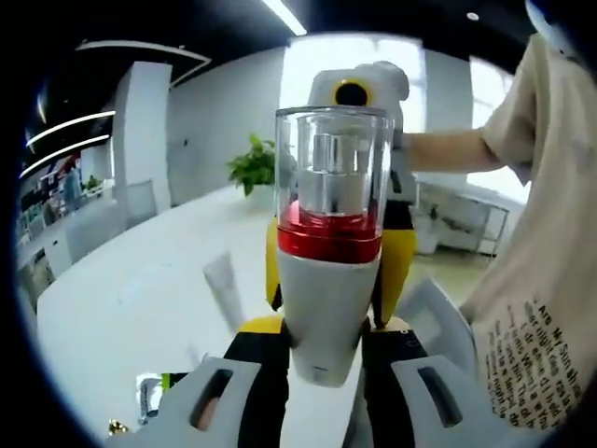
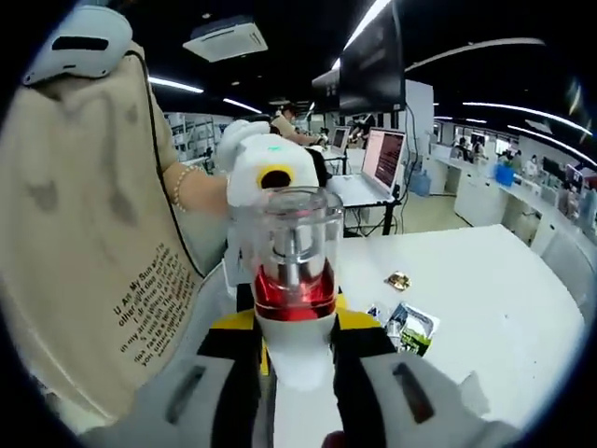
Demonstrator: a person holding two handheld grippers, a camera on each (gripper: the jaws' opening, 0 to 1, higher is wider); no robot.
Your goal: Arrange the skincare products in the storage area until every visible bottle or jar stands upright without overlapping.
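Bottle upright, gripped between both claws.

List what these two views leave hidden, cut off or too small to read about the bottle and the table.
- Bottle: in both views its base is hidden between the tongs, so which tongs clamp it is unclear.
- White tube, left gripper view: lower end hidden behind the tongs.
- Sachets, right gripper view: print too small to read.
- Storage area: cannot be identified on the table.
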